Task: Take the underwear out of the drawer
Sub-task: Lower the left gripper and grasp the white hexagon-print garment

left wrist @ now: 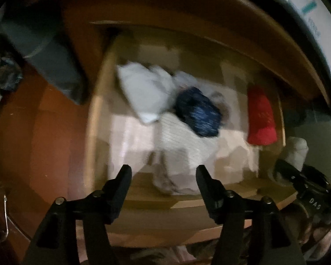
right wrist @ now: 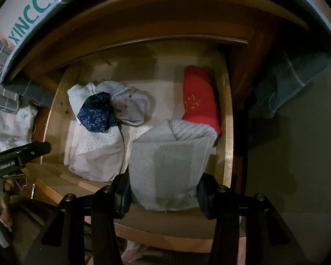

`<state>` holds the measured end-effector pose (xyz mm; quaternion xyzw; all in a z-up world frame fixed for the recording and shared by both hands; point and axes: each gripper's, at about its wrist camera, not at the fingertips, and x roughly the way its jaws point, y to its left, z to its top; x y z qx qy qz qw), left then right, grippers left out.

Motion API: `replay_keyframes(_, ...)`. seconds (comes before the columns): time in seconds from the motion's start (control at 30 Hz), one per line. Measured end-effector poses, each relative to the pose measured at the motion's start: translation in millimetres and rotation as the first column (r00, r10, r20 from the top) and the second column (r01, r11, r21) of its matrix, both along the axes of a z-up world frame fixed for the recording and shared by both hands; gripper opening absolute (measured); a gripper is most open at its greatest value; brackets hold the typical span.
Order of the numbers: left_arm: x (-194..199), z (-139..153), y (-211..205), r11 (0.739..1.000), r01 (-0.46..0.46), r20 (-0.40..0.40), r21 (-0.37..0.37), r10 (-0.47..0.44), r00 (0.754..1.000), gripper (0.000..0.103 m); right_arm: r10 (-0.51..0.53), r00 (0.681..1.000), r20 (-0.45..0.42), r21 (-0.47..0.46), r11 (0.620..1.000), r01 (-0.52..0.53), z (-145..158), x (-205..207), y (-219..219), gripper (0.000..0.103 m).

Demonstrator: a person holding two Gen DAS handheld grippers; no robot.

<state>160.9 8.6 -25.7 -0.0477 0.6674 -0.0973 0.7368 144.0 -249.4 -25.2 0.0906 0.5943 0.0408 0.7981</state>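
Grey underwear lifted over the open drawer.
My right gripper (right wrist: 163, 195) clamps the grey underwear (right wrist: 167, 165) above the drawer (right wrist: 228, 132); my left gripper (left wrist: 163, 176) hangs parted, empty.

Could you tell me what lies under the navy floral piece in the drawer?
The navy piece rests on white garments in the drawer. Anything beneath those is covered.

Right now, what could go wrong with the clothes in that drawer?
1. The right hand-held gripper pinches the grey garment only at its lower edge; it might slip free and drop.
2. That garment overlaps the red item, so lifting may drag it along.
3. The left hand-held gripper, open above the white pile, could snag several pieces together.
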Motion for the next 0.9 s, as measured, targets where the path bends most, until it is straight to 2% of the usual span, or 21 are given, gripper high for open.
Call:
replay_keyframes(0.13, 11.5, -17.3, -14.8, 1.0, -0.001, -0.103, -0.025, -0.002, 0.995, 0.063, 0.0, 1.0, -0.003, 0.016, 1.0, 0.0, -0.6, -0.5, -1.1, 0.045)
replay_keyframes(0.3, 19.6, -35.7, -29.4, 1.0, 0.03, -0.177, -0.008, -0.031, 0.984, 0.064, 0.0, 1.0, -0.005, 0.04, 0.999, 0.0, -1.1, -0.9, -2.0, 0.045)
replay_keyframes(0.4, 24.0, -47.4, -32.1, 1.0, 0.009, -0.221, -0.026, -0.014, 0.975, 0.064, 0.002, 1.0, -0.008, 0.041, 0.999, -0.001, -1.5, -0.8, -1.3, 0.045)
replay_keyframes(0.5, 27.6, -55.1, -35.1, 1.0, -0.01, -0.239, -0.027, 0.003, 0.971, 0.064, 0.007, 1.0, -0.012, 0.041, 0.999, -0.007, -1.9, -0.7, -0.3, 0.045)
replay_keyframes(0.7, 33.8, -74.9, -50.3, 1.0, 0.021, -0.281, 0.016, -0.016, 0.959, 0.064, 0.01, 1.0, -0.02, 0.057, 0.998, -0.009, -3.2, -0.3, -0.3, 0.045)
replay_keyframes(0.8, 37.8, -85.6, -50.6, 0.998, 0.005, -0.319, 0.055, 0.013, 0.948, 0.065, 0.01, 1.0, -0.021, 0.062, 0.998, -0.009, -3.4, -0.5, 0.1, 0.045)
replay_keyframes(0.9, 40.0, -89.3, -49.6, 0.999, -0.013, -0.346, 0.051, 0.03, 0.938, 0.065, 0.013, 1.0, -0.024, 0.064, 0.998, -0.011, -3.6, -0.4, 1.5, 0.045)
